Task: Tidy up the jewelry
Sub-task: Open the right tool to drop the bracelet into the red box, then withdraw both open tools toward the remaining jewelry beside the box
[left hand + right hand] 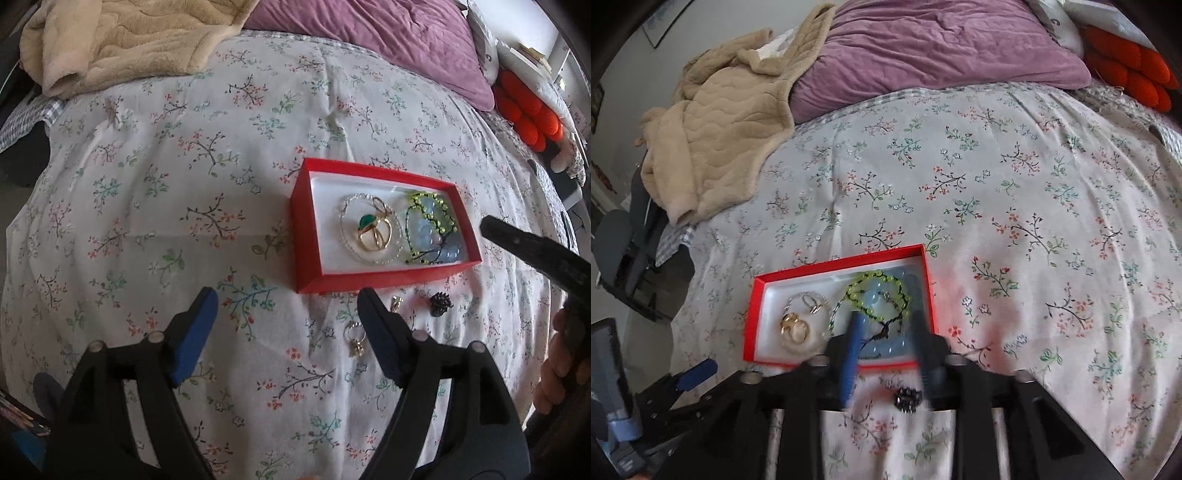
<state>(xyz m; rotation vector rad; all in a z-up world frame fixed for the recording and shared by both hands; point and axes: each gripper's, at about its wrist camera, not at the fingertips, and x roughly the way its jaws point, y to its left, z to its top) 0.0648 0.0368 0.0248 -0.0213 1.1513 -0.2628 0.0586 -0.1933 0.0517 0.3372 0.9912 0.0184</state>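
The shallow red cardboard box with a white lining (pixel 384 225) sits on the flower-printed white bedspread (pixel 166 192), toward the near edge of the bed and well short of the purple pillow (pixel 388 40) at its head. It already holds a good share of the jewelry: a clear beaded bracelet ring (pixel 371 230) with gold rings and a green-stone piece (pixel 369 230) lying inside its circle, and beside them a tangle of yellow-green and pale blue beads (pixel 432 230).

What is left lies on the bedspread just outside the box's near wall: a small gold piece (pixel 396 302), a silver-and-gold ring charm (pixel 355 338), and a dark spiky bead-like ornament (pixel 441 304). So the job looks more than half done, with about three small pieces to go.

The left tongs (pixel 288 314) stand released and wide, nothing between the blue pads; the ring charm lies just beside the right-hand pad. The right tongs (pixel 886 354), blurred, hang parted over the box's near wall above the blue beads, gripping nothing that I can make out; the dark ornament lies just under them.
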